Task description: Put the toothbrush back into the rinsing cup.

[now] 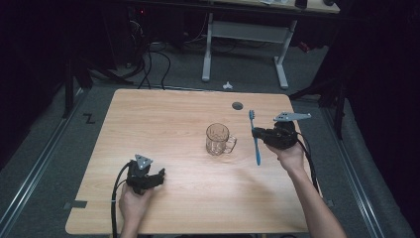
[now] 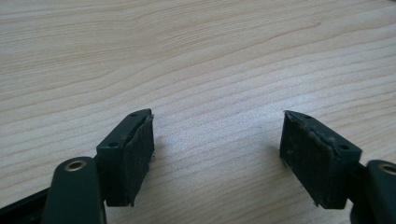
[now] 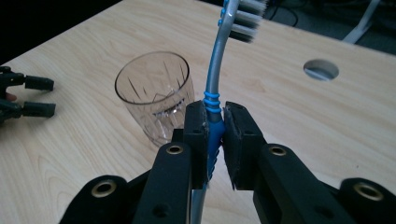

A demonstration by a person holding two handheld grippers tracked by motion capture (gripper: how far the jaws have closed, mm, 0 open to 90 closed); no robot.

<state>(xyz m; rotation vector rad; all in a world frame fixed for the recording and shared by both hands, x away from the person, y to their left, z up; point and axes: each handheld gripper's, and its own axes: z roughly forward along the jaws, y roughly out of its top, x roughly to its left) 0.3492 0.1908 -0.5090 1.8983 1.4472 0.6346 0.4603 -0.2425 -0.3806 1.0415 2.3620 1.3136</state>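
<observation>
a: toward the right edge of the tabletop [image 1: 163, 114], my right hand-held gripper [image 1: 257, 133] is clamped on the blue toothbrush [image 1: 255, 136]. both pads pinch the handle just below its ribbed blue rings, and the brush stands close to upright with the bristles at the top.

b: where's the glass?

a: the clear glass mug [image 1: 218, 139] sits upright near the middle of the tabletop, its handle turned toward the right edge. the toothbrush is just beside it on that side, apart from it and above the wood.

b: and your left side?

a: my left hand-held gripper [image 1: 159, 176] is low by the near edge, toward the near left corner, well apart from the mug. its jaws stand wide apart with bare wood between the pads [image 2: 138, 156].

b: anything else up there?

a: a round cable hole [image 1: 237, 105] near the far edge.
</observation>
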